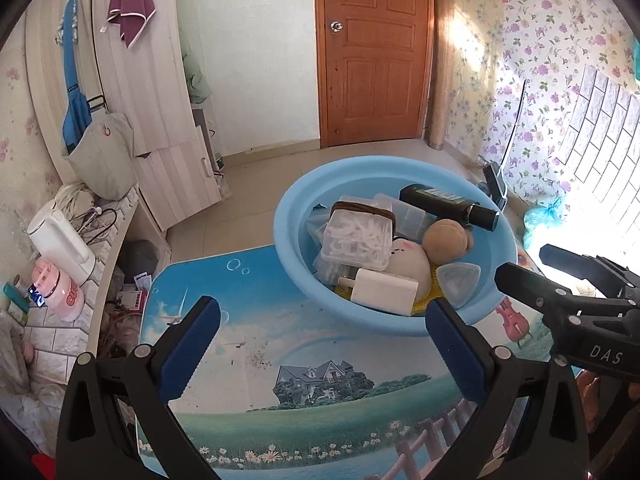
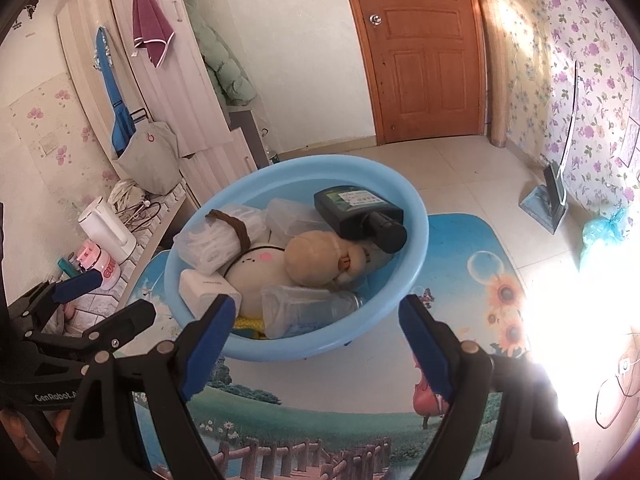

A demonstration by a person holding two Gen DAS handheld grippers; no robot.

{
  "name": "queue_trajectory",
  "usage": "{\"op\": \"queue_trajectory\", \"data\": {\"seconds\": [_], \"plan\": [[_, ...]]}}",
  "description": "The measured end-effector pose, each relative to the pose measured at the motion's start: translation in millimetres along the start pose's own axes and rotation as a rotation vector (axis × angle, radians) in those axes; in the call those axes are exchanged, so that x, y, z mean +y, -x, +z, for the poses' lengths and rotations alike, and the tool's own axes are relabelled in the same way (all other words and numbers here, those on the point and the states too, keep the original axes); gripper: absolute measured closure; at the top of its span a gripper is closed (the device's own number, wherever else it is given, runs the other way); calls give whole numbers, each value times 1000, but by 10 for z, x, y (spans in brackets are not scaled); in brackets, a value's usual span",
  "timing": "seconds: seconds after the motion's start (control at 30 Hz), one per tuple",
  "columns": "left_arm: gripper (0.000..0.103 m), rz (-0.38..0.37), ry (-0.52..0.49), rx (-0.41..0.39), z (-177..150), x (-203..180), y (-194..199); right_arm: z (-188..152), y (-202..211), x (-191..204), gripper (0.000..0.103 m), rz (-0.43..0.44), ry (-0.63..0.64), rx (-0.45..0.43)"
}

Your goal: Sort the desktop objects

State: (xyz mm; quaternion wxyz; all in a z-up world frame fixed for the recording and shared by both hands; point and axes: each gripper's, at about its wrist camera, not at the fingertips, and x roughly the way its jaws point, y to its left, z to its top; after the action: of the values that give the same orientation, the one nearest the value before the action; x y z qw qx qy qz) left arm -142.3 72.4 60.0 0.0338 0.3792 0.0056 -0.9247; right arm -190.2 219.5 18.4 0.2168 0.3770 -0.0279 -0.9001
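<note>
On the shelf at far left, a white kettle [image 1: 60,240] and a pink jar [image 1: 60,294] sit off the table, so they seem to play no part in the sorting. Next comes the left gripper [image 1: 320,344], its jaws spread wide with nothing between them, hanging above the bare printed table [image 1: 248,312], probably because that stretch no longer holds anything to collect. Toward the middle, the blue basin [image 1: 288,216] stands on the table as the one container for loose things. It holds a clear box [image 1: 358,238] of white cord, a white charger [image 1: 384,290], a pale plush [image 1: 408,260], a tan ball [image 1: 444,240] and a dark bottle [image 1: 448,204] lying on its side across the far rim, heaped rather than arranged. At right, the right gripper [image 2: 316,328] hovers over the basin's near rim, spread and empty. The sorting looks nearly finished.
</note>
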Motion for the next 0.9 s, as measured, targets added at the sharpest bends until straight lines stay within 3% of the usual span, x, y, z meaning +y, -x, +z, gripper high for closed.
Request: {"op": "queue_trajectory", "data": {"seconds": [0.1,0.23,0.37,0.63,0.73,0.9], "plan": [[0,-41,24,-27,34,41,118,-4,106,110,18,1,40,-34],[0,3,3,-127,28,23,336,-10,257,261,17,-8,104,-88],[0,12,6,-207,9,55,553,7,368,311,6,-7,108,-136],[0,-33,69,-231,21,173,664,32,505,323,0,8,92,-186],[0,-16,22,-223,11,112,638,28,517,304,0,17,75,-217],[0,-54,-28,-192,-41,-3,546,13,483,314,0,-33,100,-218]]}}
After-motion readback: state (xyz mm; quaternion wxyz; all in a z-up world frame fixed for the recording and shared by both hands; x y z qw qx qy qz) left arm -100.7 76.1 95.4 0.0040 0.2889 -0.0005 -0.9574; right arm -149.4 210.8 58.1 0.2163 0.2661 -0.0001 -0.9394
